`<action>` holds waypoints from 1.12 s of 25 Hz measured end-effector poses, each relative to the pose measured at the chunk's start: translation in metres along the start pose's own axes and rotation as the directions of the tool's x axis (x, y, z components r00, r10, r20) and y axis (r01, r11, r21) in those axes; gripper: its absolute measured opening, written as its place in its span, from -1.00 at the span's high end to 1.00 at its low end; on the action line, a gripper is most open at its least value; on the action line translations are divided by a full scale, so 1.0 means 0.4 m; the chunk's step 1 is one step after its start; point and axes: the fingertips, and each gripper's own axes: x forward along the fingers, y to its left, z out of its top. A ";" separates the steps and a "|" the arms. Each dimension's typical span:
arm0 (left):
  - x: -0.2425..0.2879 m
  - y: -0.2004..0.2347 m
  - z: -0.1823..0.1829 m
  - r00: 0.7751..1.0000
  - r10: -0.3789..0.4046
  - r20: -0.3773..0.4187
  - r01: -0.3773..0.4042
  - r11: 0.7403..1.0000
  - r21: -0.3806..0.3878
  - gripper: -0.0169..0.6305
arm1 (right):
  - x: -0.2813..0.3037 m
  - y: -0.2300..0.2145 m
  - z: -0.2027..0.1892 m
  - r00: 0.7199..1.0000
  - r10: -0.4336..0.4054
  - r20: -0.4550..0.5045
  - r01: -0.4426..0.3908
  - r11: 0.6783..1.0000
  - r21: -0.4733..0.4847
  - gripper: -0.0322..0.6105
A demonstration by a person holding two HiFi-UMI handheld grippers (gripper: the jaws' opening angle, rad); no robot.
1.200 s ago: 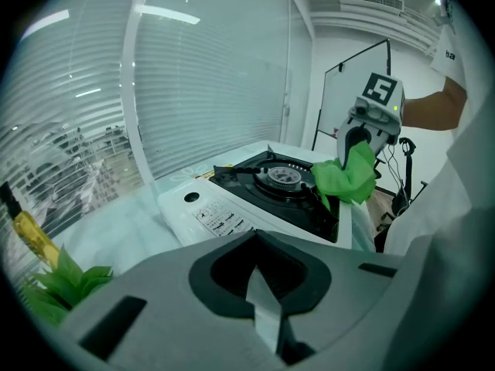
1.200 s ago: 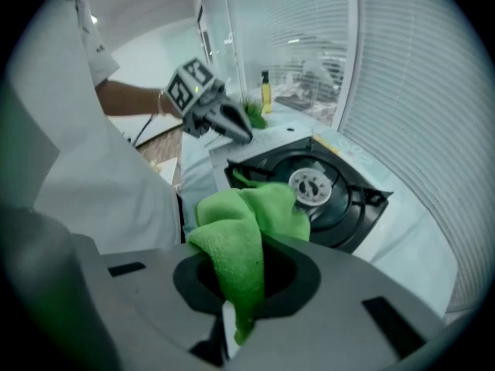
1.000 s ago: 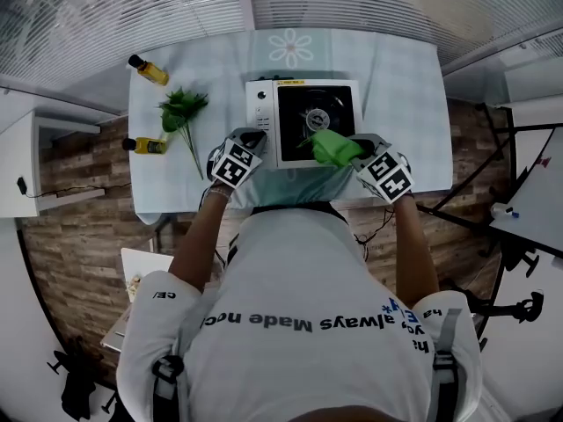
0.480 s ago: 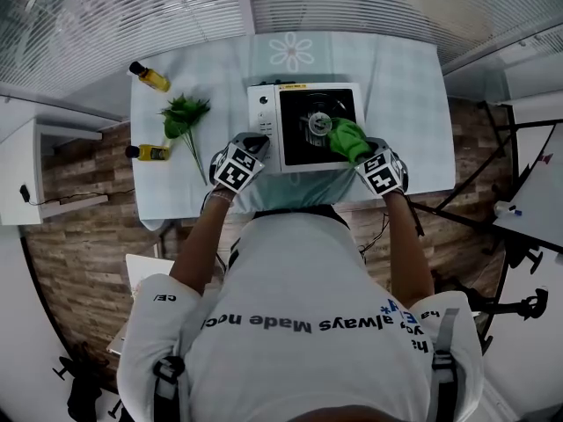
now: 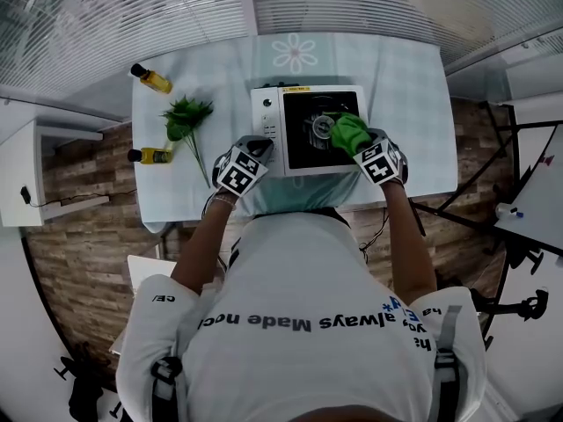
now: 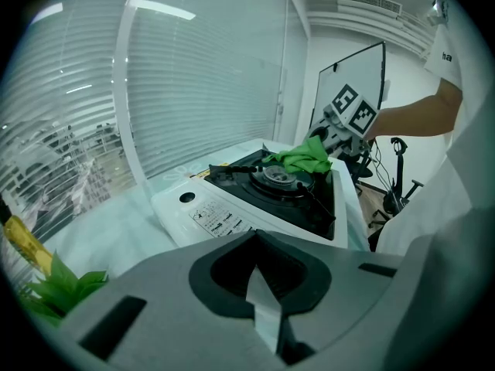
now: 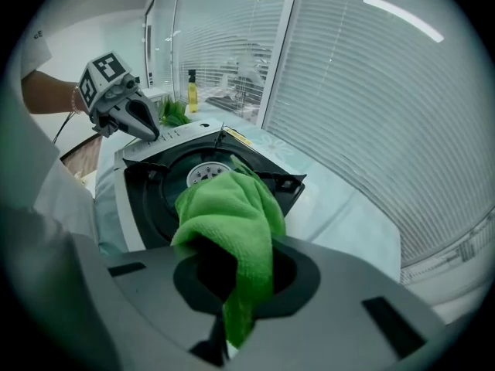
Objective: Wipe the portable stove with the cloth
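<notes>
The portable stove (image 5: 308, 130), a white body with a black top and a round burner, stands mid-table. A green cloth (image 5: 349, 133) lies on the black top just right of the burner, and my right gripper (image 5: 358, 144) is shut on it. In the right gripper view the cloth (image 7: 232, 222) bunches out of the jaws over the stove (image 7: 166, 184). My left gripper (image 5: 261, 147) is shut and holds nothing, its tip at the stove's front left corner by the control panel. The left gripper view shows the stove (image 6: 263, 199), the cloth (image 6: 305, 157) and the right gripper (image 6: 340, 126) beyond.
Two yellow bottles (image 5: 151, 79) (image 5: 149, 155) and a green leafy sprig (image 5: 186, 121) lie on the left of the pale tablecloth (image 5: 396, 77), which has a flower print. Window blinds run behind the table. Wooden floor shows on both sides.
My right gripper has carried the cloth from the stove's front edge farther onto the black top, beside the burner. The left gripper has barely moved.
</notes>
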 end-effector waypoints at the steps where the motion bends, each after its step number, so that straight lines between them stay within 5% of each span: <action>1: 0.001 0.000 0.000 1.000 -0.002 0.000 0.002 1.000 0.000 0.91 | 0.006 -0.008 0.007 1.000 -0.009 -0.001 0.009 1.000 -0.005 0.83; 19: -0.001 -0.001 0.002 0.999 -0.026 0.018 0.026 1.000 0.005 0.91 | 0.065 -0.105 0.127 0.993 -0.117 0.015 0.118 0.987 -0.109 0.83; 28: -0.001 -0.003 0.002 0.999 -0.030 0.012 0.030 1.000 0.003 0.91 | -0.016 -0.177 0.288 0.961 -0.226 0.162 0.249 0.958 -0.142 0.83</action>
